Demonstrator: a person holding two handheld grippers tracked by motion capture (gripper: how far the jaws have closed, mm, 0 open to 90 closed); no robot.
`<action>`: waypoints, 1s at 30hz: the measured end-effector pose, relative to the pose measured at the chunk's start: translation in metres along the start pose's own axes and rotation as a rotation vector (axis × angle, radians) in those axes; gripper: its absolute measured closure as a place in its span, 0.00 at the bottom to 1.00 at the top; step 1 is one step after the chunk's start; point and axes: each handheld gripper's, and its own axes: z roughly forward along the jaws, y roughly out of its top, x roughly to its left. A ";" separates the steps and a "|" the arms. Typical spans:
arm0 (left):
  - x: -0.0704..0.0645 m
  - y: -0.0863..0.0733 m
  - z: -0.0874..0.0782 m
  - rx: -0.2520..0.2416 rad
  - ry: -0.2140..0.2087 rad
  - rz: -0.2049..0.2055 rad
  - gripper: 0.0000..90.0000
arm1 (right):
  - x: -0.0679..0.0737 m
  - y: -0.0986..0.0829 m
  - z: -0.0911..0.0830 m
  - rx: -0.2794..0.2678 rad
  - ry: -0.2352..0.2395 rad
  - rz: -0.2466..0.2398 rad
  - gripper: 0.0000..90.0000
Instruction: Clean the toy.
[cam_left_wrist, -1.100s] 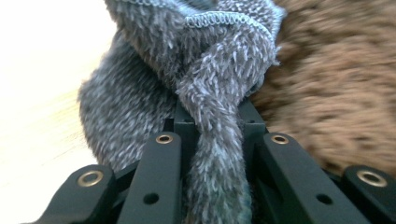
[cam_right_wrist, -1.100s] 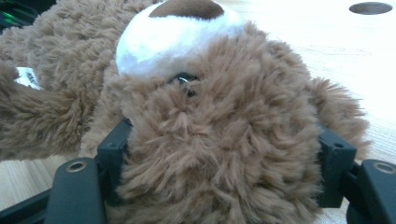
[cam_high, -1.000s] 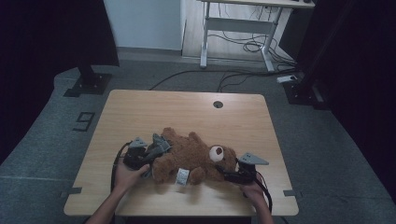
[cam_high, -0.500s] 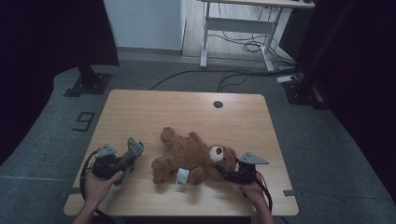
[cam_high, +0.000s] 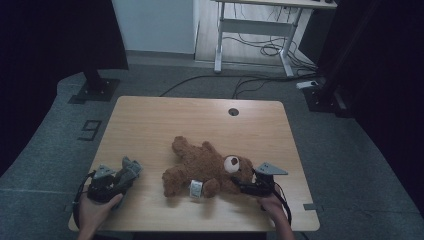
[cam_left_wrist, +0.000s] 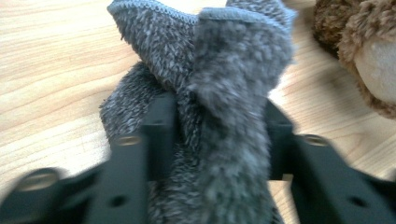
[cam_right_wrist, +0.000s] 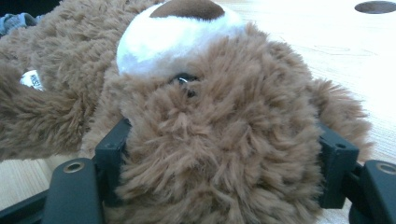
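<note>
Grey sock (cam_left_wrist: 205, 93): bunched between the jaws of the left gripper (cam_high: 116, 179), which is clamped on it; in the high view it sits off the bear's 9 o'clock side, apart from the plush, low over the counter (cam_high: 200, 120).
Bear (cam_high: 205, 167): brown plush lying on its back near the counter's front edge, head toward 3 o'clock, legs toward 9 o'clock, a white tag (cam_high: 195, 188) by its lower leg.
Right gripper (cam_high: 250, 186): jaws stand wide around the bear's head, fur pressed against both inner faces; it holds the head in a loose clasp rather than a tight pinch.
Step in hand: judged to be taking the sock clear of the bear while the head is held down as an anchor.
Doing it well: the right gripper should keep even pressure on the head so the bear does not slide or turn toward 9 o'clock.
Sock handling: soft knit, likely to slip or droop; the left gripper should hold it by the thick fold, not the thin cuff (cam_left_wrist: 154, 8).
Placement: the bare wood at 9 o'clock of the bear looks a good spot to set it down.
Risk: a loose end could snag the bear's foot (cam_left_wrist: 373, 56), seen just beside the sock in the left gripper view.
</note>
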 end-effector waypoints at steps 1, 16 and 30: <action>-0.003 0.002 -0.002 -0.014 0.011 0.006 0.43 | 0.000 0.000 0.000 0.000 0.000 -0.002 0.29; -0.079 0.070 0.040 -0.072 -0.258 0.131 0.24 | 0.004 0.004 0.000 0.006 -0.005 -0.005 0.21; -0.113 0.071 0.091 0.059 -0.456 0.207 0.53 | 0.003 0.010 0.006 0.134 -0.016 0.107 0.23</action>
